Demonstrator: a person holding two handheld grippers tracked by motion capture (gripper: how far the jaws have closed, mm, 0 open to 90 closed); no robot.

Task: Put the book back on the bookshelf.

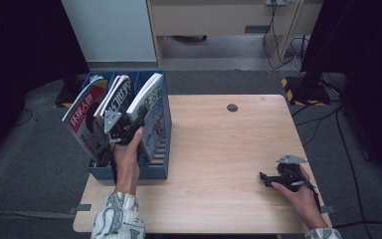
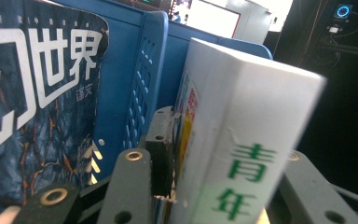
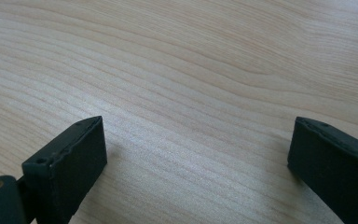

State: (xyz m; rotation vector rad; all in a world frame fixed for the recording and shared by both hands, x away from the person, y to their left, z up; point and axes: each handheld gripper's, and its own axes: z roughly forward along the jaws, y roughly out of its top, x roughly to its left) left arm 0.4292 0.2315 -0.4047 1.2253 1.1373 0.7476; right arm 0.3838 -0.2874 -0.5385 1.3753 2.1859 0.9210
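Magazine point(image 2: 242, 140) with green characters stands in the rightmost slot of the blue file box point(image 1: 156, 169) at the table's point(image 1: 219, 164) left edge. We keep our left gripper point(image 1: 124, 124) astride its spine, jaws narrow and apparently slack, to seat it upright. Our right gripper point(image 1: 278, 179) rests near right, jaws wide and empty.

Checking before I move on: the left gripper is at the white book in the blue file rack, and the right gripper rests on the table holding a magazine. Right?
Not quite. The right gripper holds nothing: the right gripper view shows its jaws open over bare table. The left gripper is at the white book in the blue file rack.
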